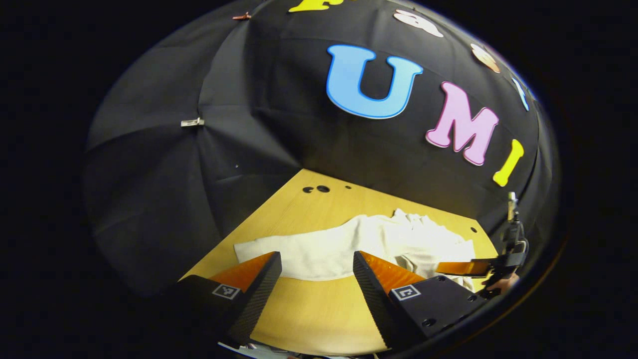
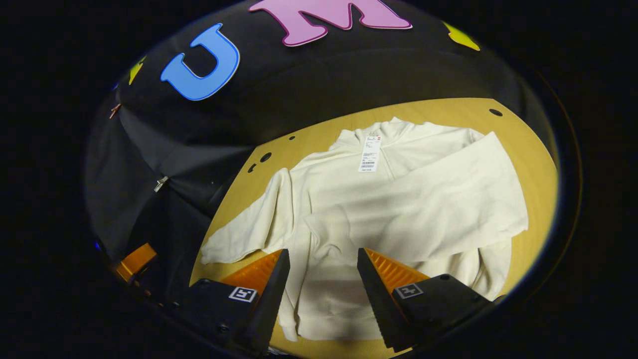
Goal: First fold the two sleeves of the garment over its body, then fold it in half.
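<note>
Cream-white garment (image 2: 379,219) lies flat on the wooden worktop (image 2: 533,149), filling mid-frame of the right gripper view; one sleeve (image 2: 448,199) crosses its body. Both hand-held grippers, left (image 1: 317,269) and right (image 2: 323,271), stand open, holding nothing.

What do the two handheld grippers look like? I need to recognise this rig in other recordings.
Each has two wedge-shaped fingers tapering to a point, set on boxy black bodies with screw holes. Both the left gripper and the right gripper carry a small square black-and-white marker on each finger base. No cables are visible.
</note>
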A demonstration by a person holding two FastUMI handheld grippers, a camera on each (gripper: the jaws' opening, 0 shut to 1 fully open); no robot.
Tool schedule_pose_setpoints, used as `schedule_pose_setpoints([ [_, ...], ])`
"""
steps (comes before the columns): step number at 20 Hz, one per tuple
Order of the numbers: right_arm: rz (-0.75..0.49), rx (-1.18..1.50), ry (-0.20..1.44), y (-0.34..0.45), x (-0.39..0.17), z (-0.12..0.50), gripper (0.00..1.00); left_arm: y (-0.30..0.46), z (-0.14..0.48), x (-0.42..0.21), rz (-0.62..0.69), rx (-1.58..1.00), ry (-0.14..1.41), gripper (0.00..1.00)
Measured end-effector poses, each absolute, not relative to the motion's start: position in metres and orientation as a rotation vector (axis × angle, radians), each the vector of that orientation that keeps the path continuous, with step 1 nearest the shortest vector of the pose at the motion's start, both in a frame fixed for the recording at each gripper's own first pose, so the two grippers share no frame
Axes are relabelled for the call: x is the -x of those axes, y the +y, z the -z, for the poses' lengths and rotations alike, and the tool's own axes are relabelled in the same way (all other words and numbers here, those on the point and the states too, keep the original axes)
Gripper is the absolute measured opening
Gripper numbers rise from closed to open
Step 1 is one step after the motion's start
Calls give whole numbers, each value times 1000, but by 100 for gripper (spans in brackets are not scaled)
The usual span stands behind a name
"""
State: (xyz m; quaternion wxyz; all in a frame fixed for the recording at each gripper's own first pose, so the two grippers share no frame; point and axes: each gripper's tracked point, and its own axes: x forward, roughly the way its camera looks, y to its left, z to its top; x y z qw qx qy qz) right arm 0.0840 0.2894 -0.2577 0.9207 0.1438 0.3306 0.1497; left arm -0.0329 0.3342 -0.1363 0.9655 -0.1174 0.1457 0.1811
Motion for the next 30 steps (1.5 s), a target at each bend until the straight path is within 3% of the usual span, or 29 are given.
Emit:
schedule_pose_setpoints([
  [2, -296, -305, 671, 278, -76, 251, 84, 356, 156, 29, -410, 246, 331, 94],
  [3, -292, -310, 669, 271, -73, 248, 84, 365, 166, 27, -429, 254, 348, 89],
  [4, -286, -317, 665, 264, -69, 244, 84, 375, 174, 24, -448, 262, 362, 94],
  [15, -225, -350, 655, 204, -41, 234, 84, 452, 238, -10, -608, 195, 515, 94],
  [30, -190, -362, 670, 157, -36, 238, 84, 472, 282, -15, -687, 266, 637, 99],
])
